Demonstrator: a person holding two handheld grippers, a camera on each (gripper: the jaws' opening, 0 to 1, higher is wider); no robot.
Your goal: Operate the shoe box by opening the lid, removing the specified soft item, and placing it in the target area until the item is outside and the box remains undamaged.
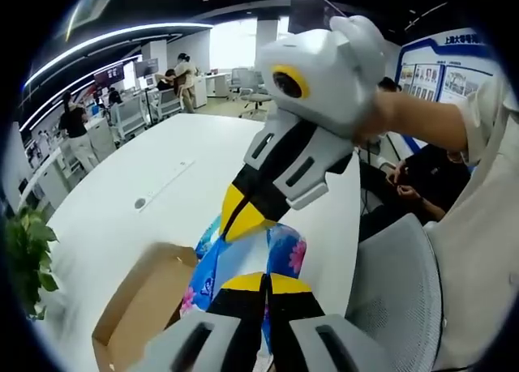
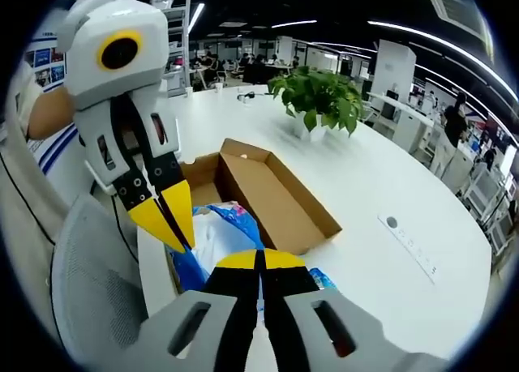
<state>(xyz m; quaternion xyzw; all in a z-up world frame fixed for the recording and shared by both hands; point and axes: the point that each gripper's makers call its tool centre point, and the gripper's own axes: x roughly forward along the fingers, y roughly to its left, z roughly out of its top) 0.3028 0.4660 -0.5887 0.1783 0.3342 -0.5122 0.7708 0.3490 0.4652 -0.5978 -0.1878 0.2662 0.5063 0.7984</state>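
Cardboard shoe box open, plant behind

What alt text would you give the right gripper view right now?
Both grippers pinch a blue floral soft item above an open cardboard shoe box on a white table: the right gripper from below, the left gripper from upper left. A potted plant stands beyond.

Both views are bright and evenly lit by long ceiling light strips, with daylight blowing out a far window. The white bench glares softly and carries only faint shadows. Fisheye bending curves straight lines near the edges, and the distant office is slightly soft.
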